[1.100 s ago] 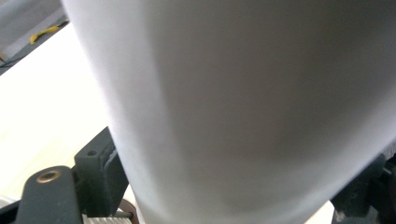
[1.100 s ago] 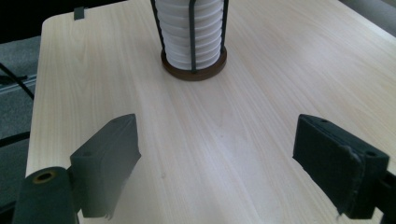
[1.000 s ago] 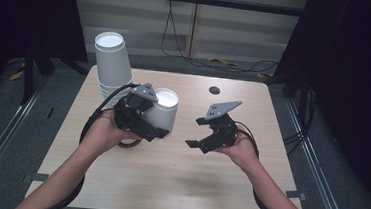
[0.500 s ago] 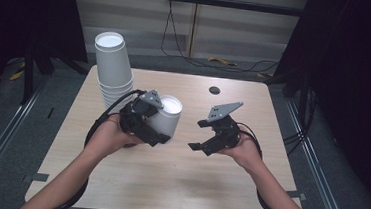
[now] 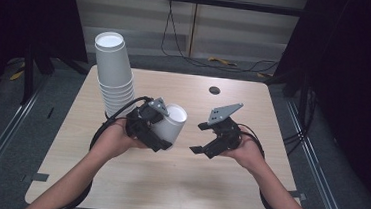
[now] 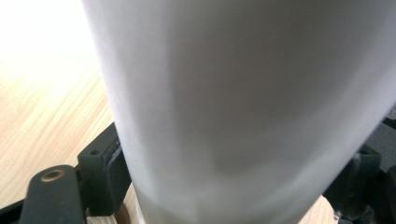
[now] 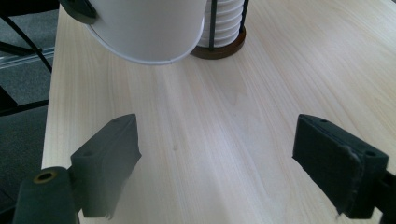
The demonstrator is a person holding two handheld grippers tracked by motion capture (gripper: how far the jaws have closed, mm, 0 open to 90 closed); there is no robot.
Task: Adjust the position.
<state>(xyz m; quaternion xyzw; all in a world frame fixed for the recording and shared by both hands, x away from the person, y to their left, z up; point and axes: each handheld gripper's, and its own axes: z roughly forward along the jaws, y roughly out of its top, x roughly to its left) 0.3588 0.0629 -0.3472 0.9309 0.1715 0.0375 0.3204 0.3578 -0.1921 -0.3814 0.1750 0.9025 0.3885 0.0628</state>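
Left gripper (image 5: 163, 133) is clamped on a white paper cup (image 5: 172, 124), carried tilted above the table (image 5: 177, 184), at 4 o'clock from the cup stack (image 5: 114, 74); its jaws have just been closing on the cup. Right gripper (image 5: 206, 138) stands wide, empty. Cup judged light and crushable; grip mid-wall, gently.
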